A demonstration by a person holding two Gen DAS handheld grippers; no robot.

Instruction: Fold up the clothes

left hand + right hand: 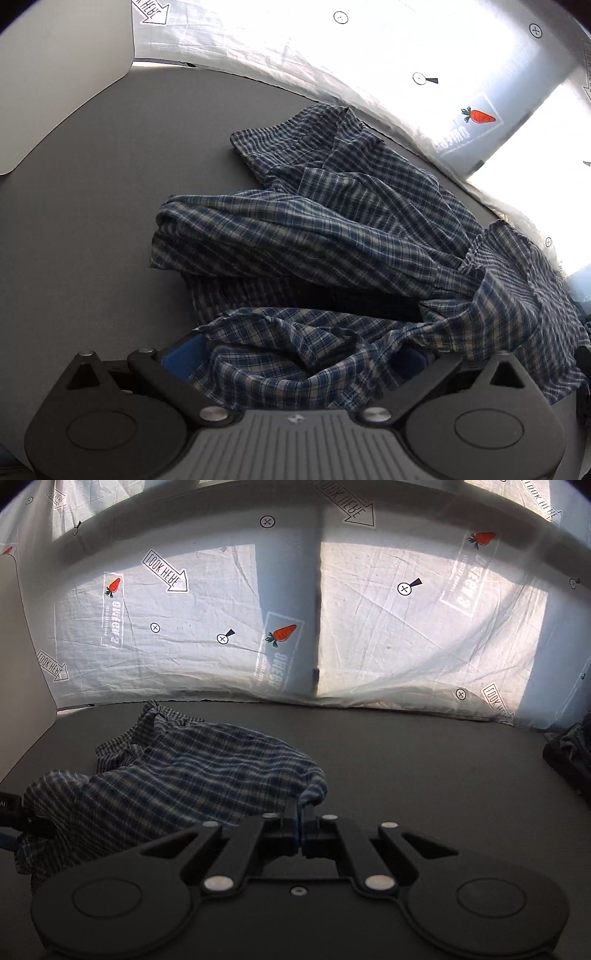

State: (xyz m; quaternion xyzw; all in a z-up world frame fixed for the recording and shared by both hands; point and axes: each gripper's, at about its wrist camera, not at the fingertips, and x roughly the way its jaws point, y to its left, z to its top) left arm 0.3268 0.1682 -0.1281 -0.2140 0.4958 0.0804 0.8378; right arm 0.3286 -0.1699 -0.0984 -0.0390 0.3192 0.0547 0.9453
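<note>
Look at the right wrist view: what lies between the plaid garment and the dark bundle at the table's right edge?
Only bare grey table separates the plaid garment from the dark bundle.

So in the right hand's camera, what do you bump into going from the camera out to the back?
right gripper pinching the checked cloth's edge → checked cloth → bare grey table → white printed sheet at the back.

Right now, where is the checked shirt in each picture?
Left wrist view: the checked shirt fills the middle and right, and its near edge lies bunched between the left gripper's fingers.
Right wrist view: the shirt lies at the lower left, with one corner pinched in the shut right gripper.
Shared landmark: the white carrot-print sheet behind the grey table.
</note>
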